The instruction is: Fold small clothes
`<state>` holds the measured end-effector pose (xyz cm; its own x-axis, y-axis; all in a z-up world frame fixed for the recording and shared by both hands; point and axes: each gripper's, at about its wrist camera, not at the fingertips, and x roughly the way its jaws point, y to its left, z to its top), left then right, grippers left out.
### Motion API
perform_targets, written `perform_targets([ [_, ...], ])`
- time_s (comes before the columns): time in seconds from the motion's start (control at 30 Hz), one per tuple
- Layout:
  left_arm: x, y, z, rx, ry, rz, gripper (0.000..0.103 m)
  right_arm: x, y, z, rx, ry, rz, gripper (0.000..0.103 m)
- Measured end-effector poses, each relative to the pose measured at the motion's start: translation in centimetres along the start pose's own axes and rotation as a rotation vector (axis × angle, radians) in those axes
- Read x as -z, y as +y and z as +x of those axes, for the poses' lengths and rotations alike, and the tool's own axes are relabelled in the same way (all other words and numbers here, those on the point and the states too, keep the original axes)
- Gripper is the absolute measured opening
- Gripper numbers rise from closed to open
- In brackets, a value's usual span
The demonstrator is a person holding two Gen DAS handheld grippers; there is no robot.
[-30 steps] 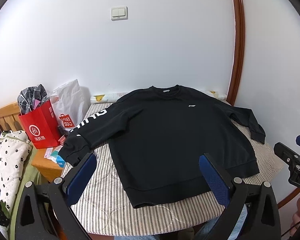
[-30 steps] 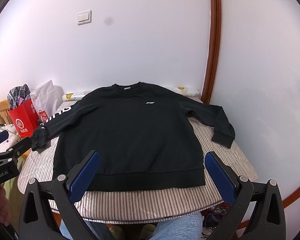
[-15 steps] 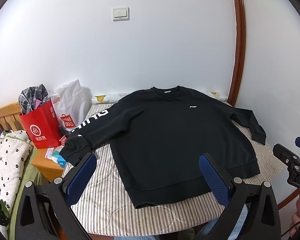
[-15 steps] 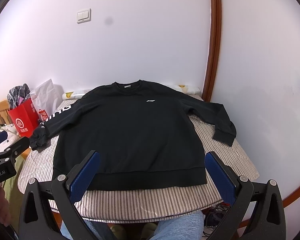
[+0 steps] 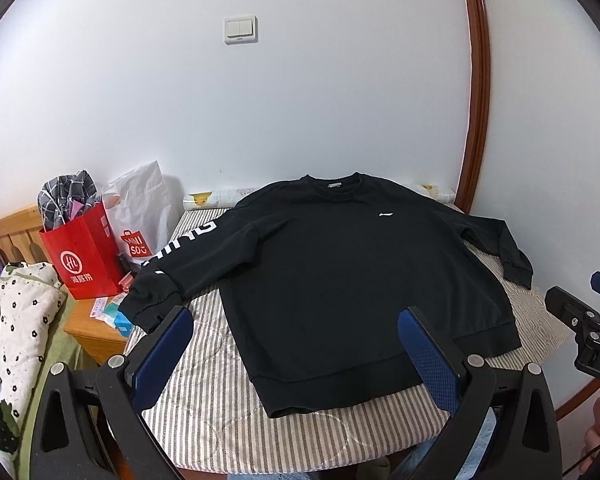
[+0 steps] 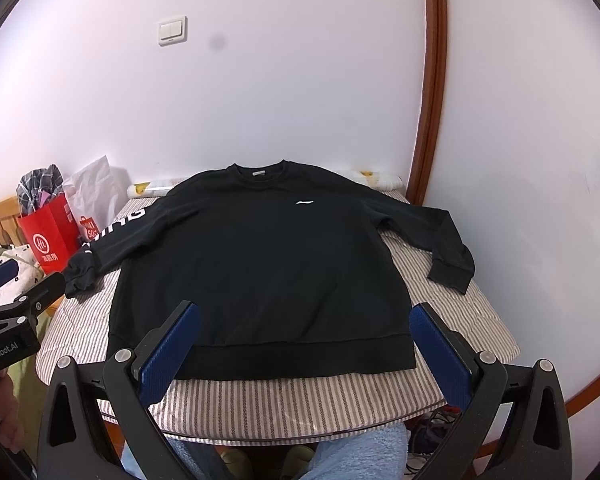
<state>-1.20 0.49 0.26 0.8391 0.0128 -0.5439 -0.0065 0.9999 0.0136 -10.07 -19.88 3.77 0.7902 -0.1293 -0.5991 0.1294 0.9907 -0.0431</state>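
A black long-sleeved sweatshirt [image 5: 340, 272] [image 6: 260, 264] lies flat, front up, on a striped padded table [image 5: 204, 392] [image 6: 300, 404], sleeves spread to both sides. A small white logo marks its chest, and white letters run down the left sleeve [image 5: 180, 248]. My left gripper [image 5: 296, 344] hangs open above the hem's left part, touching nothing. The right gripper [image 6: 304, 340] is open too, hovering over the hem's middle. Each gripper shows at the edge of the other's view.
A red paper bag [image 5: 84, 256] and a white shopping bag [image 5: 144, 216] stand on a wooden nightstand [image 5: 96, 332] left of the table. Spotted bedding [image 5: 8, 340] lies further left. White walls and a brown door frame [image 5: 478, 92] close the back and right. Legs show below the table [image 6: 360, 456].
Both grippers have drifted slightly back and up, so the sweatshirt sits a little lower and farther in view. Nothing was taken hold of.
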Motion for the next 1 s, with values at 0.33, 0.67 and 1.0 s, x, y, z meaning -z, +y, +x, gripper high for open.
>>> perform_targets([
  [0.33,0.0,0.3,0.0,0.016,-0.012,-0.018,0.103,0.0,-0.1,0.1,-0.003,0.0,0.0,0.103],
  [0.67,0.2,0.3,1.1,0.033,-0.036,0.006,0.103,-0.1,0.4,1.2,-0.006,0.012,-0.01,0.103],
  [1.0,1.8,3.4,6.8,0.029,0.077,-0.049,0.103,0.6,0.5,5.4,-0.007,0.032,-0.024,0.103],
])
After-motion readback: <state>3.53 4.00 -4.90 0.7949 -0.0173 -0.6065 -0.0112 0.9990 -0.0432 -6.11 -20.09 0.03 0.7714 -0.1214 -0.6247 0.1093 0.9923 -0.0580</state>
